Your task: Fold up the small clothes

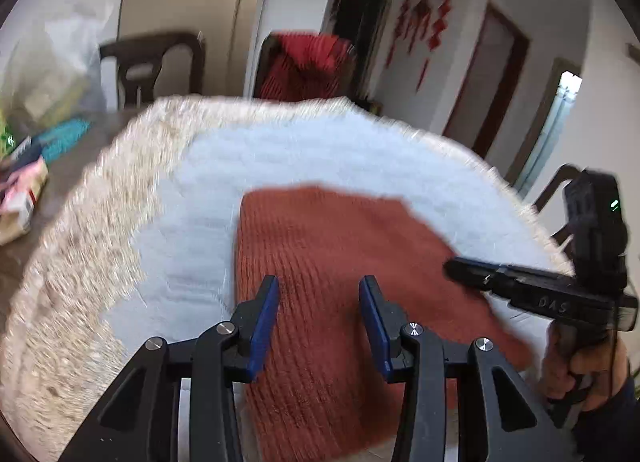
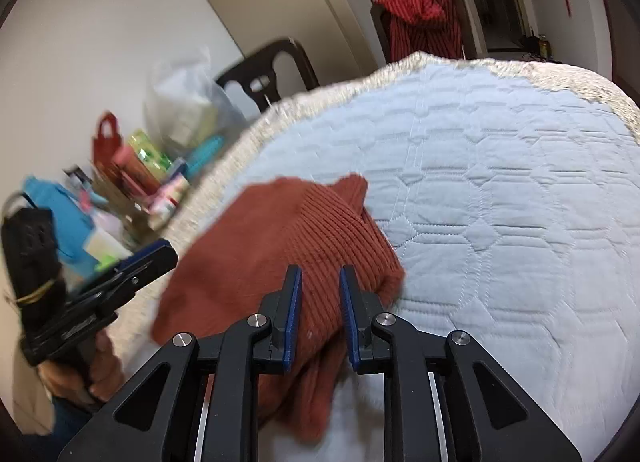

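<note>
Item: rust-red ribbed knit garment (image 1: 340, 302), small, lying on a pale blue quilted mat (image 1: 208, 190) with a cream fringed border; the mat covers the table.

Position: directly ahead of and beneath the left tool (image 1: 319, 328); likewise under and ahead of the right tool (image 2: 319, 316), extending to that tool's left.

Left tool: fingers wide apart, nothing between them, hovering above the knit's near half.

Right tool: fingers part open with a narrow gap. Red fabric shows through the gap, but whether it is gripped or merely lies below cannot be told. In the left wrist view its fingers look close together over the garment's right edge.

Orientation: in the left wrist view the ribs run away from the tool, and the long axis appears to follow them, near edge to far edge. A raised point (image 2: 354, 186) stands at the far end in the right wrist view. Collar or hem not identifiable.

Handling note (judgement): the garment seems partly folded. Pinch one layer at matching corners, lift both together, lay it across the ribs, align the edges and smooth it flat. The soft knit will stretch and sag if it is pulled unevenly.
</note>
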Demonstrator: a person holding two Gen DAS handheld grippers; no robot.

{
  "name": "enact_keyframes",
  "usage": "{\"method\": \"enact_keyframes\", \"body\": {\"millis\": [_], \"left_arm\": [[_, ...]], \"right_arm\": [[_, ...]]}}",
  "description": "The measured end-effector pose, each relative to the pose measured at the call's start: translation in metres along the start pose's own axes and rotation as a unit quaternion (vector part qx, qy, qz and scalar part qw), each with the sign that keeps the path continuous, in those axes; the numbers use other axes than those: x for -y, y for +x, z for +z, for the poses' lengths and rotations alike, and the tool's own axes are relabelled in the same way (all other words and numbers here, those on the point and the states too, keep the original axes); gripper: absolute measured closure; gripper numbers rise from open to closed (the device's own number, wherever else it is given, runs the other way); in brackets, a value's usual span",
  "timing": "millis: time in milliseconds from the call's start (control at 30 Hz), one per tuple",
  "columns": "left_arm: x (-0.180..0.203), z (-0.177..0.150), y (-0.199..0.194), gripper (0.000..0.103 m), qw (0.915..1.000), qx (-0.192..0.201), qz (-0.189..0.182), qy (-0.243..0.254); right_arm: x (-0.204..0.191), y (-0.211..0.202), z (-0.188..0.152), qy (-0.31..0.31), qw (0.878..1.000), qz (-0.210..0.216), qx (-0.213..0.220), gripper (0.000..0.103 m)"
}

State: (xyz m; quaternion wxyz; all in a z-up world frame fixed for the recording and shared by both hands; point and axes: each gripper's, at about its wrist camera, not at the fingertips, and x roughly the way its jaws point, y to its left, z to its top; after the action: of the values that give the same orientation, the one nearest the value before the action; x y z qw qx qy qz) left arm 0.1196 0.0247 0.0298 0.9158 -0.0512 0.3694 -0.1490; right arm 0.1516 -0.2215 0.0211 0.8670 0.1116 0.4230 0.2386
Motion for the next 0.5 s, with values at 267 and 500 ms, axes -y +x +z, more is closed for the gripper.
{"method": "enact_keyframes", "body": {"millis": [267,500], "left_arm": [[0.007,-0.019,-0.04,0.058,0.9996,0.027,0.008,0.009],[0.014,-0.047,-0.048,0.058,0.9998,0.012,0.016,-0.004]], "right_arm": [[-0.016,-0.026,-0.006,-0.032,0.999,0.0,0.01,0.083],[-0.044,-0.048,-0.053,-0.1,0.995,-0.001,-0.006,0.083]]}}
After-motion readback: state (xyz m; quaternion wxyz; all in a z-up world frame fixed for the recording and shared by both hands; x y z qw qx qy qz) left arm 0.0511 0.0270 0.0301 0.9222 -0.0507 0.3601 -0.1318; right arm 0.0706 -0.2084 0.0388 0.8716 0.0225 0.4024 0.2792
